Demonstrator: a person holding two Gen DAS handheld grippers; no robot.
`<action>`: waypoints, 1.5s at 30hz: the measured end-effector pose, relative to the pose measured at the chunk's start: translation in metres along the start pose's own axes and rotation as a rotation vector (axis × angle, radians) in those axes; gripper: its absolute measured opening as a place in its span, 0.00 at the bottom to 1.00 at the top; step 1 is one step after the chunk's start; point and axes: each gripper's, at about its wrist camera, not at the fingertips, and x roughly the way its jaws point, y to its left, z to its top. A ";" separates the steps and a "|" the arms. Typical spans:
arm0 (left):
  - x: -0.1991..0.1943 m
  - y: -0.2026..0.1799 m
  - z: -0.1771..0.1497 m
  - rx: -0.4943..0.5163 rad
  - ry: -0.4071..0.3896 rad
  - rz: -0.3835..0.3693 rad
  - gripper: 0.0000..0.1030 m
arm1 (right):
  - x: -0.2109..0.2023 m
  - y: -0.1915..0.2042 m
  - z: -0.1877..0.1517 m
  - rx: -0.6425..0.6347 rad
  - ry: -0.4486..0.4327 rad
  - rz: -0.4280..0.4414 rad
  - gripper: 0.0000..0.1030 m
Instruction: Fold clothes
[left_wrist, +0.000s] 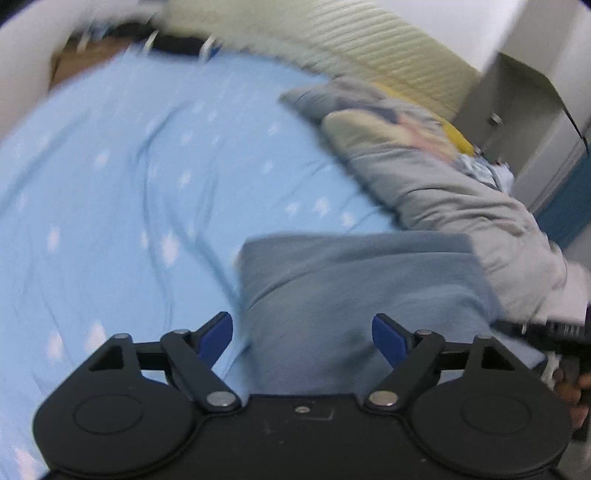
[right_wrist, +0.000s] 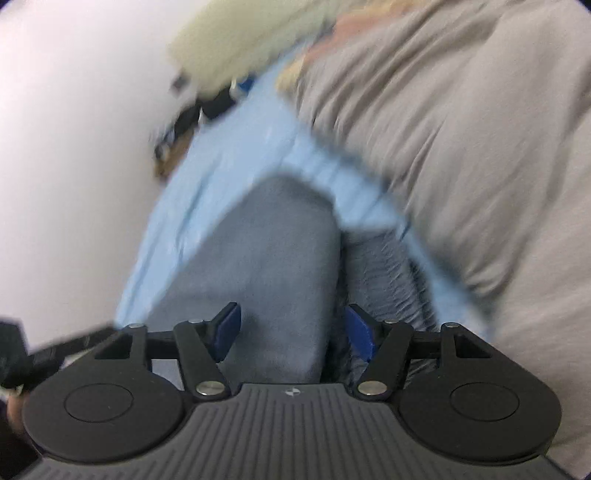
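A folded grey-blue garment (left_wrist: 354, 291) lies on the light blue bed sheet (left_wrist: 129, 177). My left gripper (left_wrist: 303, 336) is open, its blue pads apart over the garment's near left part. In the right wrist view the same grey-blue garment (right_wrist: 266, 266) runs between the blue pads of my right gripper (right_wrist: 291, 328), which is open around a fold of it; whether the pads touch the cloth is blurred. The right gripper's body (left_wrist: 554, 332) shows at the right edge of the left wrist view.
A grey quilt (left_wrist: 461, 192) with a patterned cover lies bunched along the right of the bed and fills the right of the right wrist view (right_wrist: 461, 147). A cream ribbed headboard (left_wrist: 388, 55) and white cabinet (left_wrist: 524, 110) stand behind. A white wall (right_wrist: 66, 147) is left.
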 end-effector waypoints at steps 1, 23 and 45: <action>0.006 0.012 -0.003 -0.052 0.018 -0.027 0.78 | 0.001 0.000 -0.001 0.012 -0.001 0.009 0.30; 0.073 0.032 -0.007 -0.249 0.198 -0.314 0.88 | -0.019 -0.026 0.021 -0.015 0.116 -0.124 0.32; 0.119 0.023 -0.011 -0.268 0.268 -0.399 0.96 | 0.056 -0.045 0.039 -0.040 0.289 -0.099 1.00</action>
